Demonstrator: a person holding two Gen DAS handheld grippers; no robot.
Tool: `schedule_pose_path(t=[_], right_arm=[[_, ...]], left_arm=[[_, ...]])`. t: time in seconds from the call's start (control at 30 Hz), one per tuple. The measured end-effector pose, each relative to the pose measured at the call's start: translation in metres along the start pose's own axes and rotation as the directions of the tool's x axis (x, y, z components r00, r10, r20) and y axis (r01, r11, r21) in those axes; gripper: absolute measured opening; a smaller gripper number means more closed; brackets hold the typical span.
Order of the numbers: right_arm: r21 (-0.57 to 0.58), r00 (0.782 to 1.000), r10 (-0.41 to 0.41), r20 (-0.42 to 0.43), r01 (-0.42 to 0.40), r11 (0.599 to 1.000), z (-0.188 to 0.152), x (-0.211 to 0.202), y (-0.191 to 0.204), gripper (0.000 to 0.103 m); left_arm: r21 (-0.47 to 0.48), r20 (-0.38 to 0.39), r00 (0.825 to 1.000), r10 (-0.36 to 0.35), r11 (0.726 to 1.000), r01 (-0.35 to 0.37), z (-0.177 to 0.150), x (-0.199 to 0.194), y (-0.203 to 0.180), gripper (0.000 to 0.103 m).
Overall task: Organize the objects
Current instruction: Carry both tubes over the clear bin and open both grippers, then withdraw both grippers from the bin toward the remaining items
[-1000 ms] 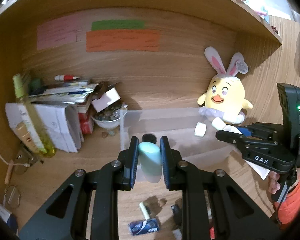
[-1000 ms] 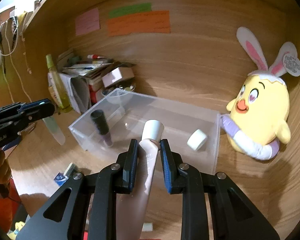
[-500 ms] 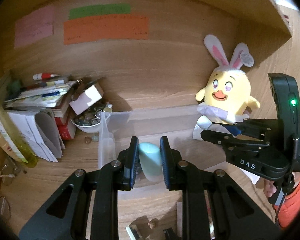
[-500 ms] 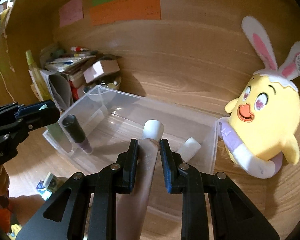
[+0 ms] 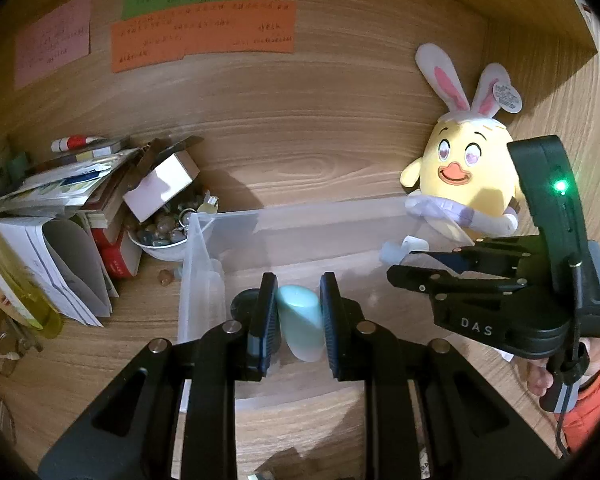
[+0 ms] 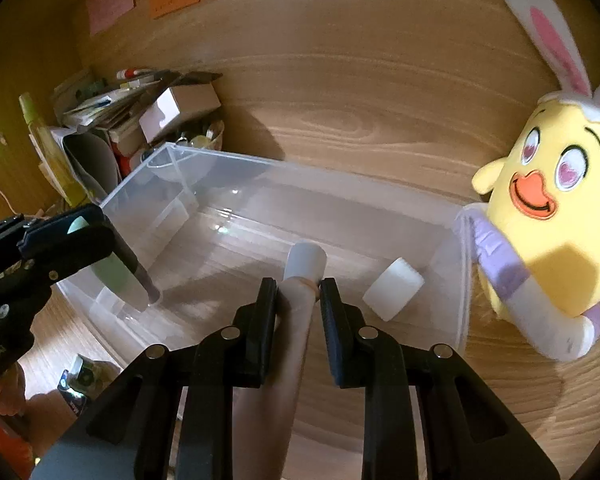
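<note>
Now mint tube clamped in left gripper; above clear bin.

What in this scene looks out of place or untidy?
The pile of papers and books left of the clear bin leans unevenly, with a small white box lying tilted over the bowl of stones. A few stones lie loose on the desk. Nothing looks broken.
</note>
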State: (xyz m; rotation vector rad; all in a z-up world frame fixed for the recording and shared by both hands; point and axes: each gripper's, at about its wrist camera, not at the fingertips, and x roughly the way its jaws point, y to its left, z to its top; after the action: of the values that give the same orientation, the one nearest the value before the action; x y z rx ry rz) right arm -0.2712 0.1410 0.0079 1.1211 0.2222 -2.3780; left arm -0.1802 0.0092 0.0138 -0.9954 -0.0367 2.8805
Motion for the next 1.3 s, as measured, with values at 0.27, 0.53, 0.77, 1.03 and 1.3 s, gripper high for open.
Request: schedule_pose_path(t=[0.27,0.53,0.77,1.03,1.3], right_arm=[[-0.009,1.0,-0.009,-0.018,0.009,1.0,0.0,0.001,0.003,0.022],[-0.028,1.0,-0.017,0.01,0.017,0.999,-0.003,-0.013,0.007,0.036],[-0.031,0.998,-0.011,0.056,0.013,0.999,-0.009,-0.038,0.01,0.045],[-0.042,0.991,-0.006,0.132,0.012,0.999,-0.028,-0.077,0.017,0.069],[-0.046,0.983,0.005,0.183,0.004,0.999,-0.053,-0.108,0.027,0.083]], left_arm=[[-0.02,-0.005,1.0,-0.011,1.0,0.011,0.001,0.002,0.004,0.021],[-0.012,-0.016,1.0,-0.024,1.0,0.024,0.002,-0.002,0.002,0.022],[0.002,0.014,0.999,-0.043,0.999,0.043,0.004,-0.024,-0.004,0.035],[0.055,0.082,0.996,-0.022,0.998,0.017,-0.004,-0.065,-0.011,0.069],[0.049,0.065,0.998,0.007,0.999,-0.01,-0.025,-0.097,0.01,0.085]])
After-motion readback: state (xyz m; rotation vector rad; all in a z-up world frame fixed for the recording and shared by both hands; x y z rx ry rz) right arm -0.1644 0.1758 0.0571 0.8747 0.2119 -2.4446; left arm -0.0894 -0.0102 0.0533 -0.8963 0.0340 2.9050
